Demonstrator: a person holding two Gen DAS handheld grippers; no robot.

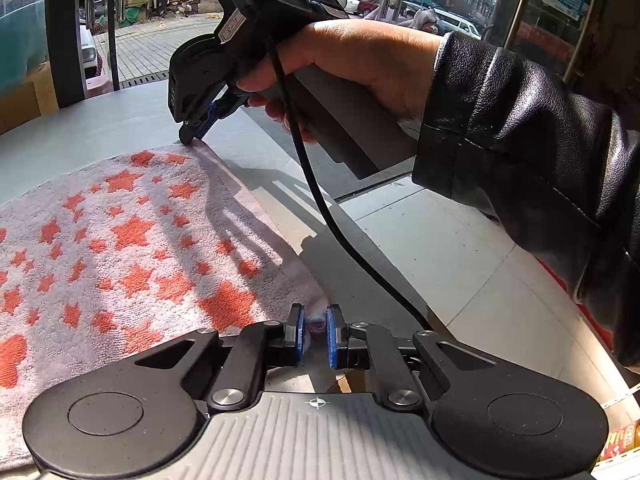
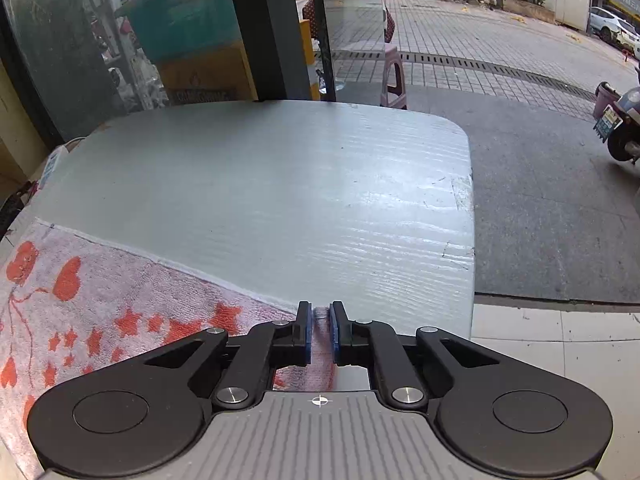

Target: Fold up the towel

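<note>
A pale pink towel [image 1: 120, 248] with orange stars lies flat on the grey table [image 1: 100, 128]. My left gripper [image 1: 316, 330] is closed down on the towel's near right corner, with cloth between the blue pads. My right gripper [image 1: 192, 134] is seen in the left wrist view at the towel's far right corner, tips touching the table. In the right wrist view the right gripper [image 2: 319, 330] is nearly closed with the towel's corner [image 2: 320, 344] between its pads. The towel [image 2: 80, 312] spreads to the left there.
The grey table [image 2: 280, 200] stretches ahead of the right gripper, with its right edge [image 2: 472, 240] near. White floor tiles [image 1: 460, 260] lie right of the table. A glass wall and dark post [image 2: 272, 32] stand behind it. A black cable [image 1: 320, 200] hangs from the right gripper.
</note>
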